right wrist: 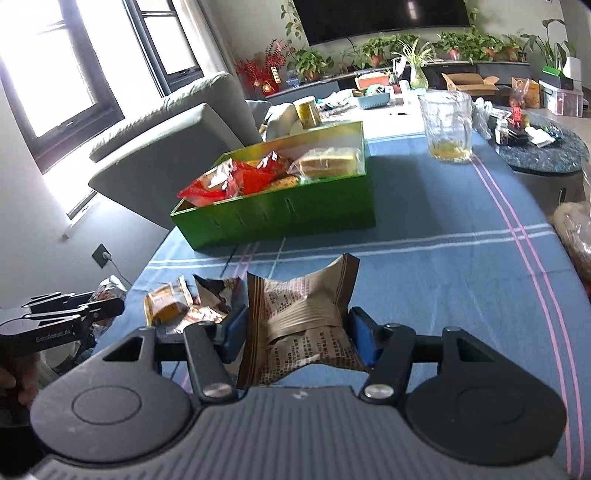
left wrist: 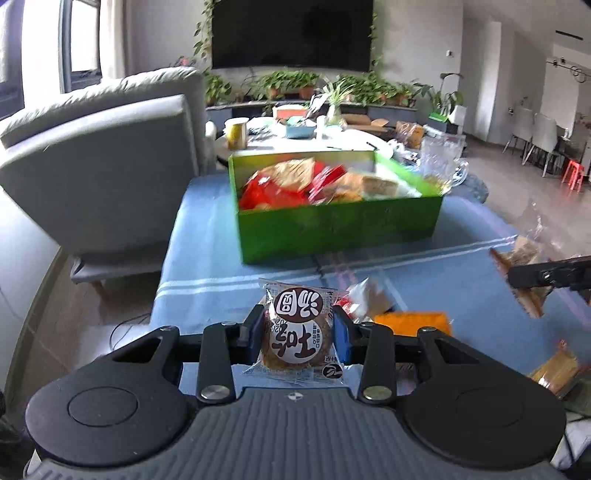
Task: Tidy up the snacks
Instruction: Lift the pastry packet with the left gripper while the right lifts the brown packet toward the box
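In my left tongs [left wrist: 298,334] I have a clear-wrapped round cake [left wrist: 298,332], brown with bold dark characters on white circles, pinched upright between the blue pads and held above the near edge of the tabletop [left wrist: 207,236]. My right tongs [right wrist: 298,332] are closed on a brown paper-look packet [right wrist: 301,317] covered in small print, its ends flaring out above and below the pads. Just beyond, loose snacks [right wrist: 173,306] lie on the blue cloth: a yellow-filled clear packet and a dark crumpled wrapper in the right view, an orange packet [left wrist: 412,321] in the left. Further along sits the green box [left wrist: 332,225], open-topped and holding red wrappers [left wrist: 273,188] and pale wrapped cakes [right wrist: 328,162]; both held snacks are still outside it, on its near side. Behind and to the right of the box stands a glass jug [right wrist: 448,125] with a little yellow at the bottom. The tabletop cloth has white and pink stripes. A grey sofa [left wrist: 99,158] stands left of the tabletop, and at the far wall a dark television [left wrist: 291,33] hangs above a row of potted plants [left wrist: 295,85].
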Demonstrator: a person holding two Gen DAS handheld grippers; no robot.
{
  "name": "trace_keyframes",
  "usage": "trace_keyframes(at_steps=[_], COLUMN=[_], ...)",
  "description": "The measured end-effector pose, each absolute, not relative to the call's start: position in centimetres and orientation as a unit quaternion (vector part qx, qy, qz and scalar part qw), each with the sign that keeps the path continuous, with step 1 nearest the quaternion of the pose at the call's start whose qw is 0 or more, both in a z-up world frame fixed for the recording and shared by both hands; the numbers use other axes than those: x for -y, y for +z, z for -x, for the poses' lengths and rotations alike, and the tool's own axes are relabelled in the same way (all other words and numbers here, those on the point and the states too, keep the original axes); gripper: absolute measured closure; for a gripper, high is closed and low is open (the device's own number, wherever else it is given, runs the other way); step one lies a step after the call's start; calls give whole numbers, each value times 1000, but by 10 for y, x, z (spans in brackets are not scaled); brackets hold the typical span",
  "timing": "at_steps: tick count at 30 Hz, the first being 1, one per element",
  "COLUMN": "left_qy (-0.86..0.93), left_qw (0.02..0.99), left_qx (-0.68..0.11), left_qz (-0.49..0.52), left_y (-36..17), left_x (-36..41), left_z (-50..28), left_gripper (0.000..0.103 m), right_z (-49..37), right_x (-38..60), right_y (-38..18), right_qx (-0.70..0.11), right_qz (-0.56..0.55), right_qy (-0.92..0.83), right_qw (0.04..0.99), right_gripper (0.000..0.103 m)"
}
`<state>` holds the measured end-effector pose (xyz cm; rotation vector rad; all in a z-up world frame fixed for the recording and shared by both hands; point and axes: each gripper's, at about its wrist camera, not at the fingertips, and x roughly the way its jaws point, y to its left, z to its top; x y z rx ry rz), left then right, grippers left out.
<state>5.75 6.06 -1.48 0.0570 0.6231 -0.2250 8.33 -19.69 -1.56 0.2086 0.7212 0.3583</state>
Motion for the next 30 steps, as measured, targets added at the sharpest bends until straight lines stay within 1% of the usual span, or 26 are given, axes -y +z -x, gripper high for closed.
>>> trace_keyframes(at_steps=[6, 15, 24, 30], left_qy=[-136, -155, -165, -162], left_qw=[948, 947, 943, 946], left_qx=[-284, -279, -284, -277], left_qz=[-39, -41, -43, -41], left_y=[-1, 8, 12, 26], left_x=[-36, -10, 10, 19], left_z=[-72, -100, -129, -164], left_gripper=[68, 68, 68, 68], right_z=[-91, -107, -129, -143], right_x=[190, 191, 198, 210], right_y=[-5, 6, 5, -2], right_qx=[-339, -324, -326, -337], right_qz=[-98, -97, -110, -123], right_qy=[184, 187, 181, 171], right_qw=[917, 922, 921, 918], right_gripper=[19, 18, 18, 18])
